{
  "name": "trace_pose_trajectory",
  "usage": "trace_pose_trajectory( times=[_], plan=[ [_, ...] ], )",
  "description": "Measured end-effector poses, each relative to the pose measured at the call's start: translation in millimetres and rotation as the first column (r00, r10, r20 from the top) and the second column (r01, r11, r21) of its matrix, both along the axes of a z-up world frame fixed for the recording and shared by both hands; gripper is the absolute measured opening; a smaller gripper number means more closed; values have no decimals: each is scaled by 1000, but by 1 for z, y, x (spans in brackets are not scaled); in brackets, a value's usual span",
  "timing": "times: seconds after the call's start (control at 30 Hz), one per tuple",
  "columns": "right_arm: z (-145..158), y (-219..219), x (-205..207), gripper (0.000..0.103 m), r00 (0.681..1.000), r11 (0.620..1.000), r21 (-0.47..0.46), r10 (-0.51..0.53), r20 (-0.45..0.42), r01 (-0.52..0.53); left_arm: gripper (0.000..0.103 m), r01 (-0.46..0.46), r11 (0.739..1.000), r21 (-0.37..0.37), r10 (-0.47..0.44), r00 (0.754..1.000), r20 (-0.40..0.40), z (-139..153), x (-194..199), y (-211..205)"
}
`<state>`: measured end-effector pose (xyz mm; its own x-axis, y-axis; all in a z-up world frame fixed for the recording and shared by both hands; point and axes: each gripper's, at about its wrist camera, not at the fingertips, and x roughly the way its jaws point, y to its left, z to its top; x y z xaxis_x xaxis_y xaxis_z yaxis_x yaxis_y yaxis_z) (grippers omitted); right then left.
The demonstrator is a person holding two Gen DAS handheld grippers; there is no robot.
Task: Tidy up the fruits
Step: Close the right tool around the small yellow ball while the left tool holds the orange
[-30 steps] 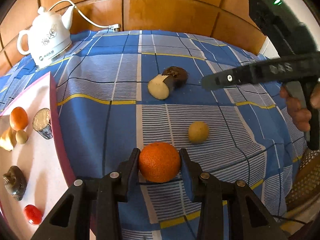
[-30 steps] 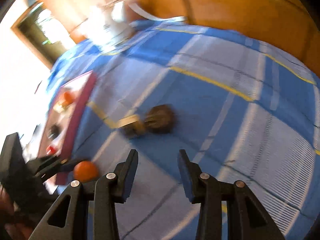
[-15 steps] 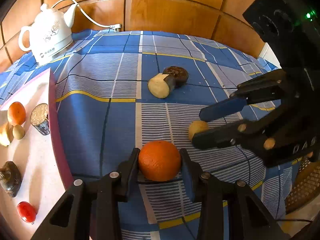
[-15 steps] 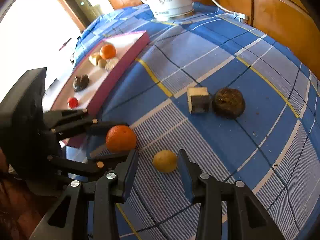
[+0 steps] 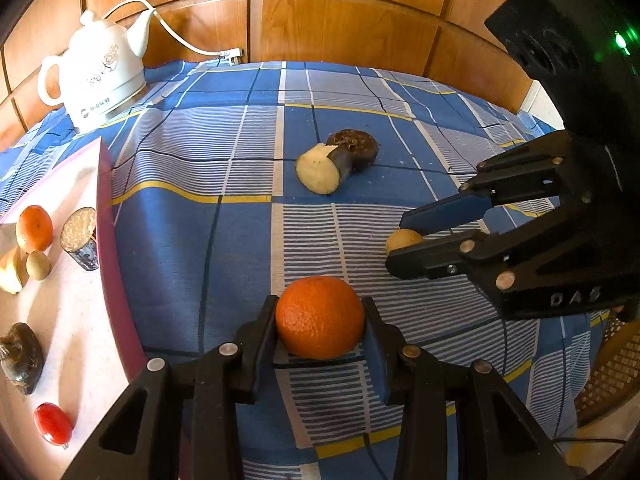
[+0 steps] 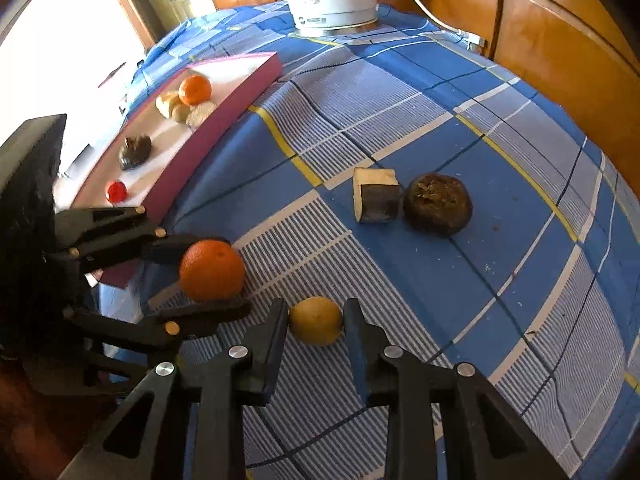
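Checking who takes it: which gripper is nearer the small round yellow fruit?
Right. The right gripper is closing around the yellow fruit; the left gripper, beside it, clamps the orange.

A blue checked tablecloth (image 5: 192, 240) is covering the table, with the orange (image 5: 320, 317) sitting near its front edge. Just right of the orange a small yellow fruit (image 6: 316, 320) is lying; beyond the orange, a cut pale chunk (image 5: 318, 172) is touching a dark round fruit (image 5: 356, 150). Left of the orange a pink-edged tray (image 5: 116, 264) is resting, and far behind on that side a white kettle (image 5: 98, 76) is standing.
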<state>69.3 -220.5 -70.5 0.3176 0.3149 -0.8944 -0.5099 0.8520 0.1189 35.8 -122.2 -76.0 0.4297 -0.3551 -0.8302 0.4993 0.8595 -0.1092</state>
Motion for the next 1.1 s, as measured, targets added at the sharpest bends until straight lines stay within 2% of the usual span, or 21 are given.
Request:
trace_pose_trajectory(
  times=[0.17, 0.3, 0.47, 0.97, 1.1],
  plan=[
    [5, -3, 1, 29, 994, 994, -75, -69, 88, 76, 40, -2, 1000, 0, 2, 1000, -1, 0, 0, 0],
    [-12, 1, 4, 29, 998, 991, -124, -43, 36, 47, 40, -5, 1000, -2, 5, 1000, 4, -1, 0, 0],
    [-12, -8, 10, 29, 995, 992, -87, -92, 24, 94, 40, -8, 1000, -10, 8, 1000, 1, -1, 0, 1],
    [-14, -23, 16, 29, 990, 990, -19, -142, -13, 141, 40, -13, 1000, -18, 13, 1000, -3, -1, 0, 3],
    [-14, -23, 16, 29, 990, 990, -32, -139, -6, 139, 40, -13, 1000, -15, 13, 1000, -2, -1, 0, 3]
  ],
)
